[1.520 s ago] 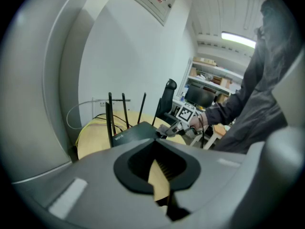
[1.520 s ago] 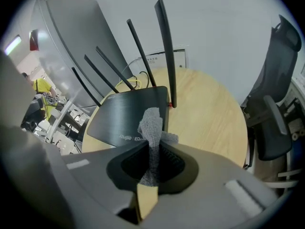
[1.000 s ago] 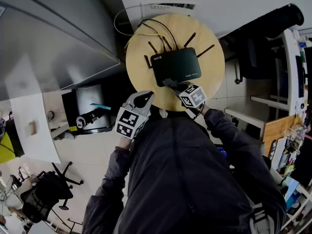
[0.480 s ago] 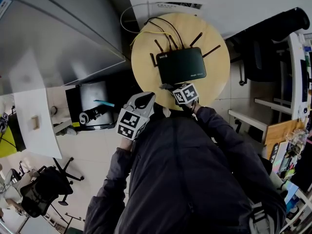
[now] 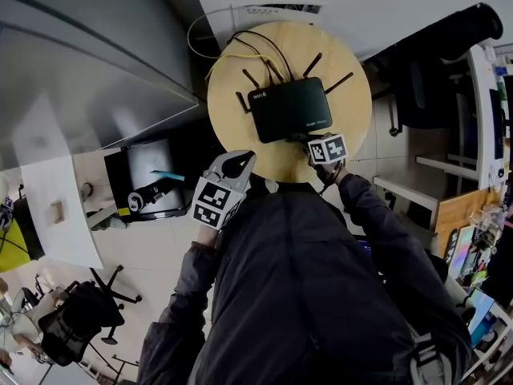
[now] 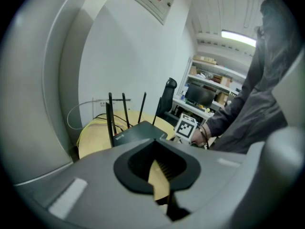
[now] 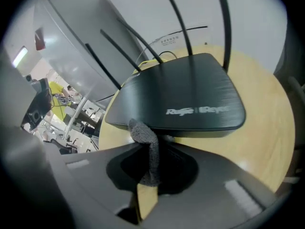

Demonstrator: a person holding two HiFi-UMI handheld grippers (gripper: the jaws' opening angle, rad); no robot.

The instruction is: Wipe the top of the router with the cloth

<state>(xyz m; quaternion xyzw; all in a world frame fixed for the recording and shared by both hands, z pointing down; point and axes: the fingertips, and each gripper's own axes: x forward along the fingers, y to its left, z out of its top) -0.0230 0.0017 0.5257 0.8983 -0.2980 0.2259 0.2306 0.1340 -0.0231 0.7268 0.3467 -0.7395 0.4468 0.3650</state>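
Right gripper (image 7: pixel 146 178) is clenched on a grey cloth (image 7: pixel 146 144), which stands up from between its jaws and ends in a small bunch just ahead of the tips. Directly in front of that bunch lies the black router (image 7: pixel 183 97), flat on a round wooden table (image 7: pixel 267 128). The cloth's bunched end meets the router's near edge, towards its left corner as this gripper sees it, and the printed top panel stretches away beyond. Thin black antennas (image 7: pixel 221 23) rise from the router's far side, and black and yellow cables (image 5: pixel 255 48) trail off behind it. From the head view this gripper's marker cube (image 5: pixel 327 148) sits over the table's near rim, just beside the router's near corner. Left gripper (image 6: pixel 159 187) has its jaws pressed together with nothing between them. It hangs well to the left of the other gripper and further back, at the near rim of the table, close to the person's dark jacket (image 5: pixel 304 295). Ahead of it stands the router with its antennas, and ahead to its right are the other gripper's marker cube and the person's hand (image 6: pixel 202 135) behind that cube.
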